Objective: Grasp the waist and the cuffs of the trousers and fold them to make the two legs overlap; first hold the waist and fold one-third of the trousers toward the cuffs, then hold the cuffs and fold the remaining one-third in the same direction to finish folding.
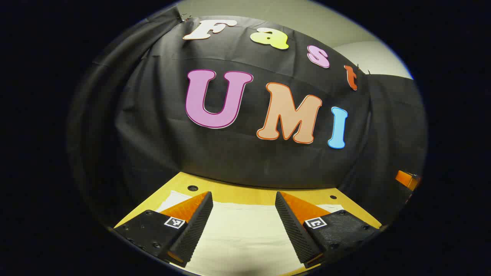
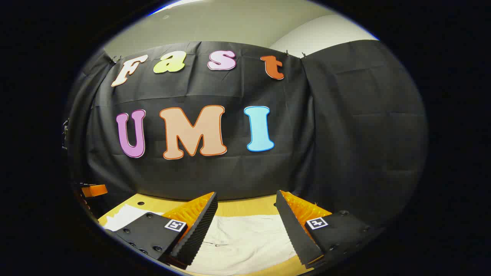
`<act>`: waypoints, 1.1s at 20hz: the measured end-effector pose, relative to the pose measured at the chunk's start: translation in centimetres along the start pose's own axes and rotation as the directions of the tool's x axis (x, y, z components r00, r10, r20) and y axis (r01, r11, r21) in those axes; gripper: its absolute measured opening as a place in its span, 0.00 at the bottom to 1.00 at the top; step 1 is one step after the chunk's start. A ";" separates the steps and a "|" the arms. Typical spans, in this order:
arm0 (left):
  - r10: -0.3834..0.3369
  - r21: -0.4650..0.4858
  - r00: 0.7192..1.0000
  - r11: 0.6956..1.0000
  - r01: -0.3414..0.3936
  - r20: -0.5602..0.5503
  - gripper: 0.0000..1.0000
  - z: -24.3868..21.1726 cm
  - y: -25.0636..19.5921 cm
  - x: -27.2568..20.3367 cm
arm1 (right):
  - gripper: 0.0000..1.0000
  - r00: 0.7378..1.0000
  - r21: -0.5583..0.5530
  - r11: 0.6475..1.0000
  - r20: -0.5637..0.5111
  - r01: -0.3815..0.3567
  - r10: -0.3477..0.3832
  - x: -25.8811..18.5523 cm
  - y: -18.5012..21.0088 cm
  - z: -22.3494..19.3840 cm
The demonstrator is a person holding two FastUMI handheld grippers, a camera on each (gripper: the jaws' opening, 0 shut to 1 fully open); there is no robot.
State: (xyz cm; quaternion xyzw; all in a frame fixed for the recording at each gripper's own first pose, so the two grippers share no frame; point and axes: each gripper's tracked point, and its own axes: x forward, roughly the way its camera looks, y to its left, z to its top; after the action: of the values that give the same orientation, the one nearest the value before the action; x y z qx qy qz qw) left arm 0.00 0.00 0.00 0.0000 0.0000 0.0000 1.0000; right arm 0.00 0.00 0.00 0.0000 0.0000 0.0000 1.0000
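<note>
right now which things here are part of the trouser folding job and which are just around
Part of the job:
- pale trousers, flat on the table
- left hand-held gripper, open above them
- right hand-held gripper, open above them

Just around:
- wooden table
- black cloth wall

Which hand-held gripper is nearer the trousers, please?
Neither clearly: the left hand-held gripper and the right hand-held gripper both hang open above the trousers, touching nothing.
</note>
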 end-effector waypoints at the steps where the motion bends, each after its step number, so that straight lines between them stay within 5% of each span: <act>1: 0.001 0.002 1.000 1.000 -0.001 0.004 0.97 0.0 -0.1 -0.1 | 0.98 1.000 -0.009 1.000 -0.004 -0.003 0.003 0.0 -0.2 0.0; 22: 0.005 -0.005 0.999 1.000 -0.005 -0.046 0.97 -2.1 -1.0 -0.7 | 0.98 0.999 -0.040 0.999 -0.034 -0.014 0.012 1.0 -1.6 -1.4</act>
State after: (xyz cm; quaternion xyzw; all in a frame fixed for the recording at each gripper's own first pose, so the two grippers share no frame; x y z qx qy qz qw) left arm -0.75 -0.98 -2.13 -0.0028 0.0231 0.0024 0.9997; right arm 1.03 -1.64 -1.40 -0.0200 0.0171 0.0064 0.9996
